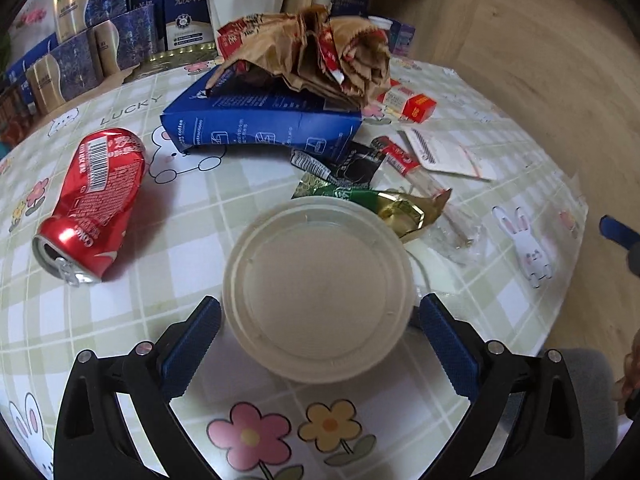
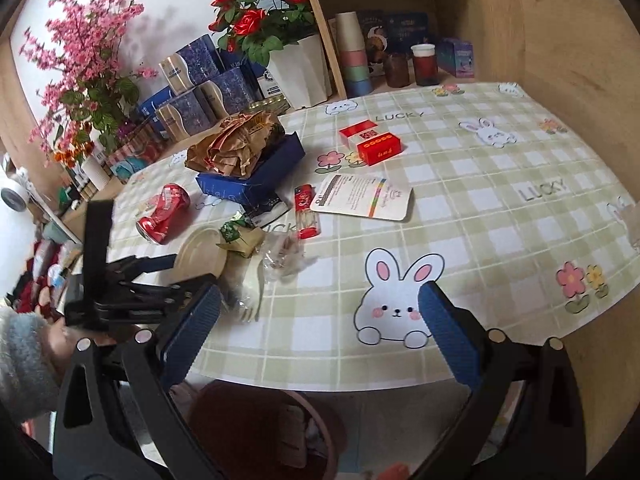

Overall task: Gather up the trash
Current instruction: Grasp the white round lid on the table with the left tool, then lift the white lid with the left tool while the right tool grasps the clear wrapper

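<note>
A round, cream-white plastic container lid point(image 1: 318, 288), smooth with a raised concentric rim, lies flat on the table near its front edge, and the left gripper point(image 1: 320, 330) straddles it: the two blue ribbed pads stand wide apart on either side of the rim, neither clearly pressing on it, so the claw is spread and has hold of nothing. In the right wrist view the same lid point(image 2: 200, 254) shows as a pale disc with the left gripper point(image 2: 182, 272) reaching in around it.

Just behind the lid lies a crumpled green-and-gold foil wrapper point(image 1: 384, 206), its edge touching the rim, with a black sachet point(image 1: 356, 164) and a red-capped clear plastic sleeve point(image 1: 404, 162) beyond. To the left, well apart, a dented red aluminium drink can point(image 1: 92, 204) rests on its side, mouth toward the camera. Further back, a flattened blue cardboard box point(image 1: 260, 120) carries a heap of crumpled brown paper bags point(image 1: 320, 52). A small red-and-white carton point(image 1: 412, 104) and a white printed card point(image 1: 444, 154) lie to the right.

All rest on a glossy green-and-white checked tablecloth point(image 2: 480, 208) printed with rabbits and flowers.

The right gripper point(image 2: 320, 330) hovers over the table's front edge, its blue textured pads spread wide with only air between them. Beneath it sits a dark brown round bin point(image 2: 264, 432).
</note>
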`<state>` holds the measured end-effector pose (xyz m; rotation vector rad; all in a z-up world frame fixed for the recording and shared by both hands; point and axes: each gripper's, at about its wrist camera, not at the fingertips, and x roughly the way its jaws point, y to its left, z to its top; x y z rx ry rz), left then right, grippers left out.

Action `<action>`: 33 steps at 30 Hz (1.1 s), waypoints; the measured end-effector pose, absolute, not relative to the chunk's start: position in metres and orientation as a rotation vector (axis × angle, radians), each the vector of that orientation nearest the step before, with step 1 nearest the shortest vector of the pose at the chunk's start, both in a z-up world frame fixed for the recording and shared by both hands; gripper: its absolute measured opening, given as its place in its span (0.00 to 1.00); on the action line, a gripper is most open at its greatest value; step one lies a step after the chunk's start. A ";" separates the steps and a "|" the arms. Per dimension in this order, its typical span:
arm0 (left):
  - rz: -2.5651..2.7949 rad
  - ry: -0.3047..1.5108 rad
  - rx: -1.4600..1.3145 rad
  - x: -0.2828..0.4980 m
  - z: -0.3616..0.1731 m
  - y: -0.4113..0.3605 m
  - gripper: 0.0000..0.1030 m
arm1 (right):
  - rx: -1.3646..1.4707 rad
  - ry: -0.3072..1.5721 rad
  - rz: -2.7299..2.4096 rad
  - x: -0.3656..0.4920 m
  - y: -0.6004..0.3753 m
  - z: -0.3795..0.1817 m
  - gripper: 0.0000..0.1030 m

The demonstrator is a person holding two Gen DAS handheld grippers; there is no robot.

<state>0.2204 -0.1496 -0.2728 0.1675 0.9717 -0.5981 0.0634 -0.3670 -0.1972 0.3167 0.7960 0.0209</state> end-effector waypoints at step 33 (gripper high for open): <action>-0.429 0.874 -0.075 0.141 -0.217 -0.005 0.80 | 0.256 1.031 0.149 0.185 -0.331 -0.267 0.56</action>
